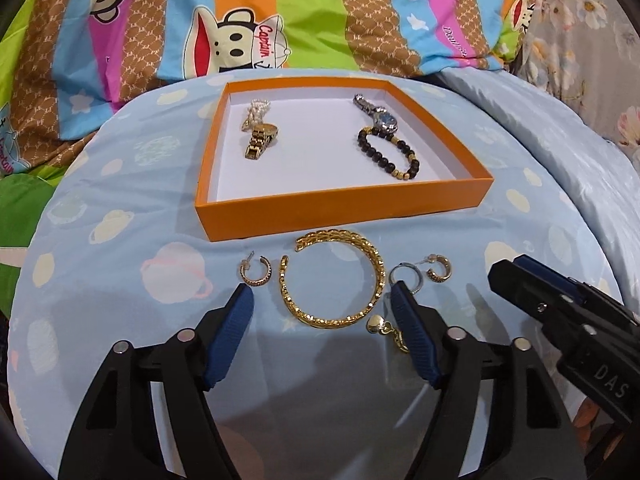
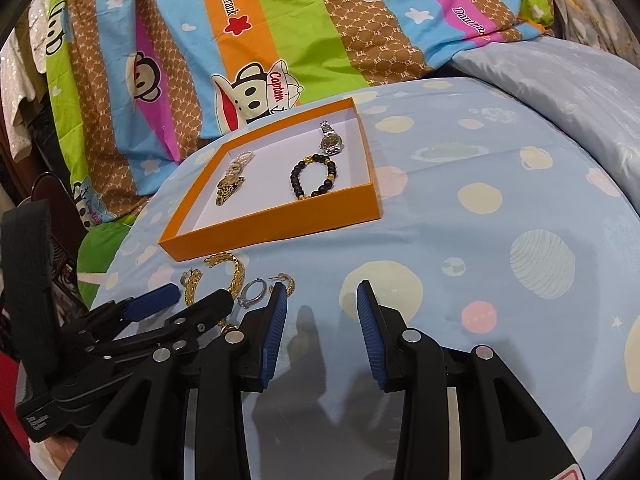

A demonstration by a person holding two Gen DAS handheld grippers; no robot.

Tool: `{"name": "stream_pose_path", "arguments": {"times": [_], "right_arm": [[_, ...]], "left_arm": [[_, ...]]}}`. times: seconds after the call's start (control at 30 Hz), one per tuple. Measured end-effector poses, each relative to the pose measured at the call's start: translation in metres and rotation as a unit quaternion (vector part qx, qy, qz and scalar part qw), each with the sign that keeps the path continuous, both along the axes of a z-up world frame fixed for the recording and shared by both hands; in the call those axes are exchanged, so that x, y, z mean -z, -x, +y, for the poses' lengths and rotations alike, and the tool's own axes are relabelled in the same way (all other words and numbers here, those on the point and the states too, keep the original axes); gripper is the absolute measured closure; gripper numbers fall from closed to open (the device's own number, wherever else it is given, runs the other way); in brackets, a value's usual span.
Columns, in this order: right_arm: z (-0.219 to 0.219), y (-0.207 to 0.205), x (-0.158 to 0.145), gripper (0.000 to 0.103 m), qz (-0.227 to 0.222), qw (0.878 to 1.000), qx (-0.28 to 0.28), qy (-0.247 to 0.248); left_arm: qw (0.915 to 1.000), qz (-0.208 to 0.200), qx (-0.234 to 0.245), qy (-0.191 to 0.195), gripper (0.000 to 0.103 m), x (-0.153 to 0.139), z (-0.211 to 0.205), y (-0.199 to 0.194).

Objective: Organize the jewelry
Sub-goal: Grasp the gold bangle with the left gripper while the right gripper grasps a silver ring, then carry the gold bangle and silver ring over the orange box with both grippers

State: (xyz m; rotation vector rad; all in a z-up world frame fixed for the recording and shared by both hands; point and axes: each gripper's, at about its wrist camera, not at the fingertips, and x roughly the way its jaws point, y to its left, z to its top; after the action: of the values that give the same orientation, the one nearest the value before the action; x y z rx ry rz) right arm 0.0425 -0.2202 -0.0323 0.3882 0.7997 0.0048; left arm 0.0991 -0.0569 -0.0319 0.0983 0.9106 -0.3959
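Note:
An orange box (image 1: 340, 216) (image 2: 256, 224) with a white floor holds a gold watch (image 1: 260, 140), a pearl piece (image 1: 253, 110), a silver watch (image 1: 380, 118) and a black bead bracelet (image 1: 390, 152). In front of it on the blue cloth lie a gold bangle (image 1: 344, 312), two gold hoop earrings (image 1: 256, 272) (image 1: 438, 270), a silver ring (image 1: 406, 278) and a heart charm (image 1: 376, 325). My left gripper (image 1: 323, 300) is open, its fingers on either side of the bangle. My right gripper (image 2: 322, 296) is open and empty over bare cloth, to the right of the jewelry.
The round cushion-like surface (image 2: 480, 240) is covered in light blue planet-print cloth. A striped monkey-print blanket (image 1: 280, 20) lies behind the box. A pale blue quilt (image 1: 560, 140) lies at the right. The right gripper shows in the left wrist view (image 1: 560, 312).

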Motion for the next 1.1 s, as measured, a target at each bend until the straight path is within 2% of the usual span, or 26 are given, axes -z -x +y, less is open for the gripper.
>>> {"name": "stream_pose_path", "arguments": {"times": [0.13,0.2,0.23,0.47,0.6,0.77,0.9,1.1], "right_arm": [[0.001,0.000,0.000,0.067,0.000,1.000,-0.003,0.004],[0.001,0.000,0.000,0.067,0.000,1.000,-0.003,0.004],[0.001,0.000,0.000,0.067,0.000,1.000,-0.002,0.004],[0.003,0.001,0.000,0.067,-0.001,1.000,-0.006,0.006],[0.013,0.002,-0.003,0.067,-0.005,1.000,-0.024,0.019],[0.043,-0.003,-0.003,0.084,0.003,0.998,-0.068,0.018],[0.060,-0.012,0.000,0.085,0.016,0.997,-0.071,0.033],[0.058,-0.023,0.008,0.085,0.041,0.997,-0.053,0.037]], "left_arm": [[1.0000,-0.002,0.001,-0.009,0.039,0.001,-0.002,0.001],[0.9999,-0.004,0.003,-0.010,0.045,0.001,-0.003,0.002],[1.0000,-0.004,0.003,-0.008,0.051,0.000,-0.002,0.003],[0.9998,-0.009,-0.001,0.018,0.052,-0.006,0.007,0.005],[0.9984,-0.042,-0.018,0.032,0.052,-0.020,0.031,0.019],[0.9968,-0.062,-0.043,0.025,0.052,-0.024,0.059,0.029],[0.9967,-0.045,-0.060,0.030,0.052,-0.018,0.079,0.030],[0.9961,-0.039,-0.068,0.041,0.052,-0.017,0.088,0.029]]}}
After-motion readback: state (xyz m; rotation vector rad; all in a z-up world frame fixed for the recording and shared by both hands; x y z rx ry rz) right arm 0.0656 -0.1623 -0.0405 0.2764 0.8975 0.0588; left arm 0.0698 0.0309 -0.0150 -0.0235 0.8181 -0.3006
